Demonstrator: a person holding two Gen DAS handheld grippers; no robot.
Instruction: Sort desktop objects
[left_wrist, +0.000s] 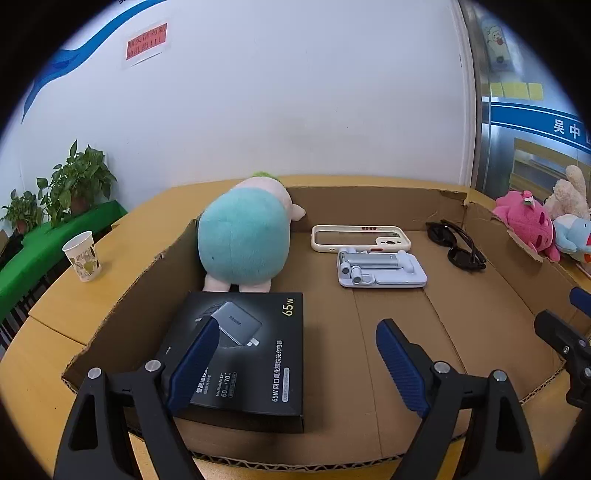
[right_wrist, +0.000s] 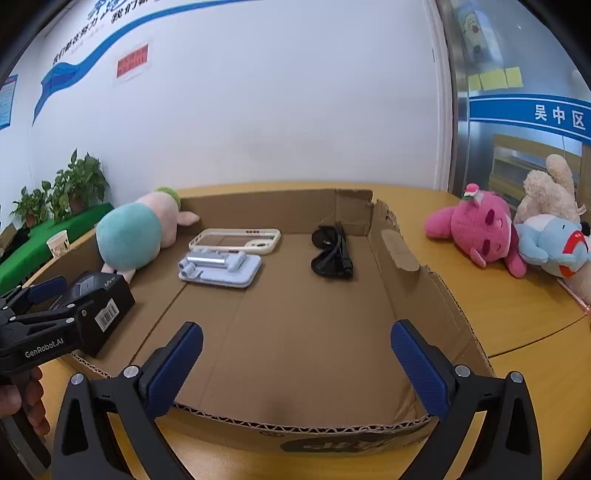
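Observation:
A shallow cardboard tray (left_wrist: 369, 199) (right_wrist: 402, 258) holds a teal and pink plush (left_wrist: 243, 236) (right_wrist: 129, 236), a black charger box (left_wrist: 255, 350) (right_wrist: 103, 302), a cream phone case (left_wrist: 360, 238) (right_wrist: 234, 240), a pale blue folding phone stand (left_wrist: 380, 269) (right_wrist: 221, 267) and black sunglasses (left_wrist: 456, 245) (right_wrist: 332, 251). My left gripper (left_wrist: 295, 365) is open and empty above the tray's near left, its left finger over the charger box. My right gripper (right_wrist: 295, 365) is open and empty above the tray's near edge.
A pink plush (right_wrist: 476, 229), a beige plush (right_wrist: 550, 188) and a blue plush (right_wrist: 550, 247) lie on the wooden table right of the tray. A paper cup (left_wrist: 83, 256) stands left of it. Potted plants (left_wrist: 70, 184) stand on a green shelf by the wall.

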